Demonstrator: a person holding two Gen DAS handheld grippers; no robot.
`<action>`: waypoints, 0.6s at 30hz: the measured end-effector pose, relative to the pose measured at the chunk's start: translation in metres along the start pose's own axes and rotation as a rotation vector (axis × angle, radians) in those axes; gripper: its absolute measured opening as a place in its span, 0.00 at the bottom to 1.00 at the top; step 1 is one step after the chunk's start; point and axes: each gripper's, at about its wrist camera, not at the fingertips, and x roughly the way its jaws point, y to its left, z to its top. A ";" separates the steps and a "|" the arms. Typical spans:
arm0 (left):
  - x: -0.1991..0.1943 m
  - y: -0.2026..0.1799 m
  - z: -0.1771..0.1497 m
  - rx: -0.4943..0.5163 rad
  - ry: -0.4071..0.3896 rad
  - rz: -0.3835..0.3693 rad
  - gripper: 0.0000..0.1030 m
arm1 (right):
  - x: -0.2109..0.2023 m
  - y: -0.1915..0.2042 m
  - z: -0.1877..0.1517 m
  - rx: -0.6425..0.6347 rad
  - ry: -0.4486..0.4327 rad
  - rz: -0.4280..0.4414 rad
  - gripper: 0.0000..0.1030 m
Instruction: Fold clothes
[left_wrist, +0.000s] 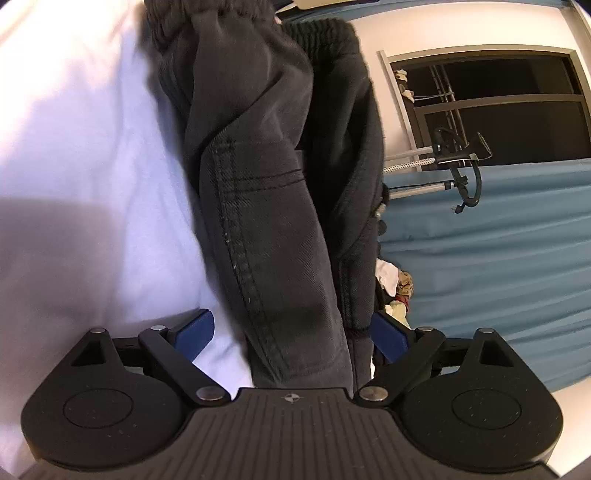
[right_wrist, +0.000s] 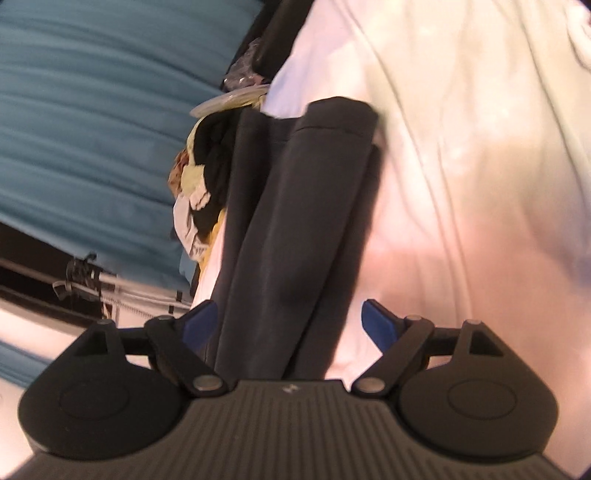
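Dark grey trousers lie folded lengthwise on a white sheet, their ribbed elastic waistband at the far end in the left wrist view. My left gripper is open and straddles the cloth; its left pad stands clear over the sheet and its right pad sits beside the cloth's edge. In the right wrist view the trousers run away as a narrow folded strip to a hemmed leg end. My right gripper is open too, with the strip between its blue pads, and the right pad is clear of it.
A pile of mixed clothes lies by the sheet's edge beside the trousers. Beyond it hangs a blue draped cloth, with metal rods and a clamp and a dark window. The white sheet is wrinkled.
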 end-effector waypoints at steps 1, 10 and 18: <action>0.006 0.001 0.001 0.004 -0.002 -0.001 0.89 | 0.004 -0.003 0.003 0.003 -0.004 0.007 0.83; 0.040 -0.007 0.006 0.139 -0.041 0.043 0.60 | 0.060 -0.003 0.024 -0.143 -0.060 0.129 0.82; 0.040 -0.014 0.007 0.176 -0.108 0.040 0.19 | 0.079 -0.004 0.032 -0.137 -0.102 0.064 0.21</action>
